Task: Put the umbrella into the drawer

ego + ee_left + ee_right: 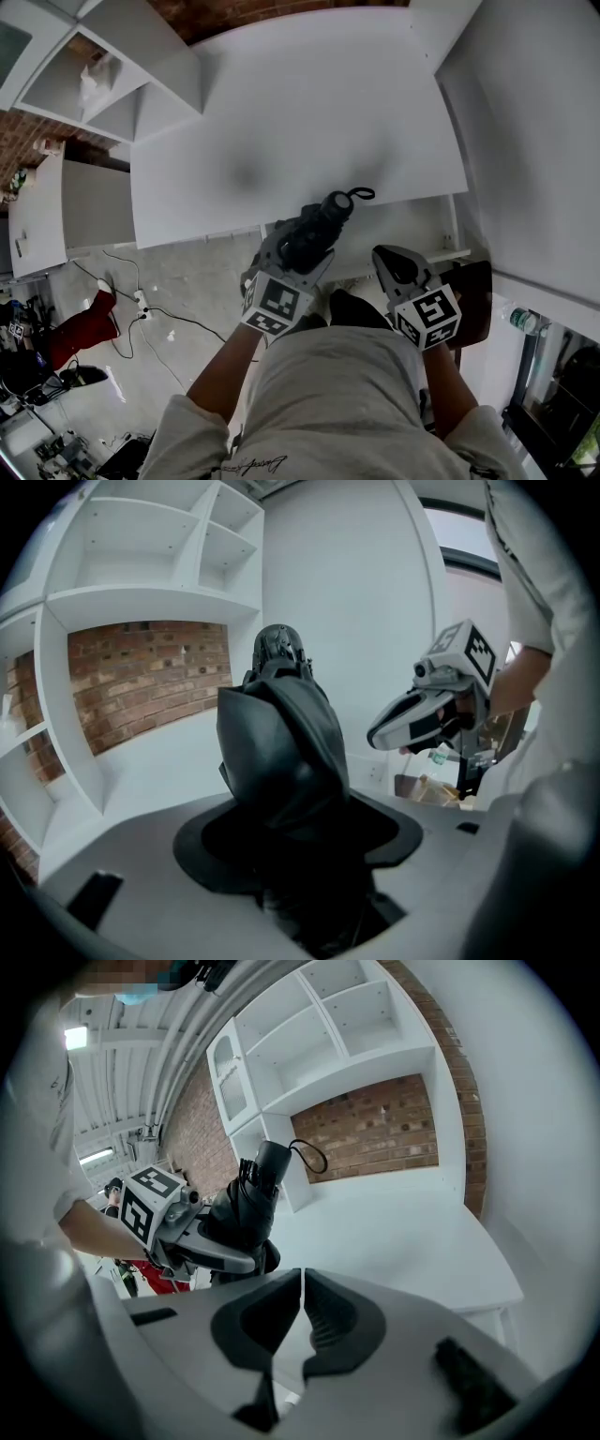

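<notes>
Left tool: jaws are clamped on the lower body of a folded black umbrella, which fills the space between them and projects forward from the tool. Right tool: jaws are pressed together with nothing between them. It sits just beside the left tool, on that tool's right, and is apart from the umbrella. In the head view, both tools are held close in front of the person's torso, and each forearm runs back to it. The umbrella's far end, with a thin black strap loop, points away from the left tool and lies over the near edge of the white counter. Contact between umbrella and counter cannot be determined. Ahead of both tools the counter top runs on as a plain white surface. Beyond it, to the left of the left tool, stands a white open shelf unit. A red brick wall shows behind the lower shelves.
</notes>
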The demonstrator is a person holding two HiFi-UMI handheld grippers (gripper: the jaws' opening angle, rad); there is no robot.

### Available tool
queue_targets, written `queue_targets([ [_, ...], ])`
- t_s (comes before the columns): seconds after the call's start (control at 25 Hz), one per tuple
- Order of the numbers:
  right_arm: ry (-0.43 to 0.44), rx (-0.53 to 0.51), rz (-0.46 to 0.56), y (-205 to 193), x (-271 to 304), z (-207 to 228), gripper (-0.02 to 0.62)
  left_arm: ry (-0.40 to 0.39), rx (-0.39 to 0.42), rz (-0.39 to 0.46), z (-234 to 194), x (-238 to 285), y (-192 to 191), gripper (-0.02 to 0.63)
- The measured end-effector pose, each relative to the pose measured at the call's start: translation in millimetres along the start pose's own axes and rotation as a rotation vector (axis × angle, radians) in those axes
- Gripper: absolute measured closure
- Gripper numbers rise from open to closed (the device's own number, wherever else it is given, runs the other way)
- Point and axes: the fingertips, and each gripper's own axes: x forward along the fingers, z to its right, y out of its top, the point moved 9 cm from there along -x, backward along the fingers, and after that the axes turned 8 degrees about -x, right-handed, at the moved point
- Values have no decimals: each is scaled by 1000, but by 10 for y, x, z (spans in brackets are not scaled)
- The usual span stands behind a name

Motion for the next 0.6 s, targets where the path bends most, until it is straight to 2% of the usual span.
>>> queue_targets([
  [0.24,17,6,-16,-69,35,109,566,4,64,-70,-18,185,-51,316],
  [0.6,41,18,-33,-166,53,230,566,-46,154,-184,52,473,-172,316],
])
